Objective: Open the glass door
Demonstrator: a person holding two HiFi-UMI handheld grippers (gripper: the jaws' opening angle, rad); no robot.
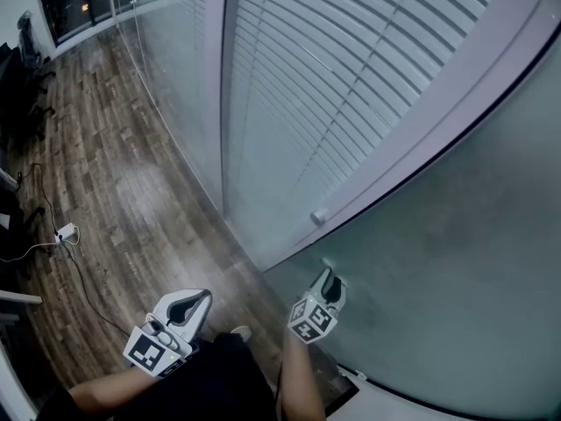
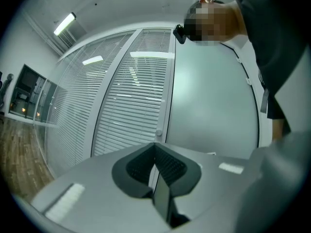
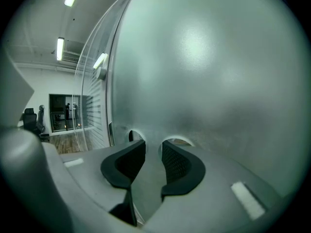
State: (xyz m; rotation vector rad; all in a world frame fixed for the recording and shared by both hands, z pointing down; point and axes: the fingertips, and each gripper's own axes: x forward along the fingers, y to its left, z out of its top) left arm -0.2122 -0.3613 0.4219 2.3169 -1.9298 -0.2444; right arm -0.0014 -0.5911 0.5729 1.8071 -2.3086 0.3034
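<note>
The frosted glass door [image 3: 209, 57] stands just before the right gripper [image 3: 153, 144], whose fingers are spread apart and grip nothing. The left gripper [image 2: 155, 145], well back from the door, has its fingers clenched and empty.

Grey left tongs [image 1: 196, 299] and right tongs [image 1: 331, 276] bear black-and-white marker cubes [image 1: 147, 351] and black pads [image 3: 181, 166]; clothing [image 1: 219, 377] is black.

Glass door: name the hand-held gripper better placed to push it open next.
Right, most likely. The right hand-held gripper has its tips right at the frosted glass door, jaws apart. The left hand-held gripper is shut and hangs back from the glass.
</note>
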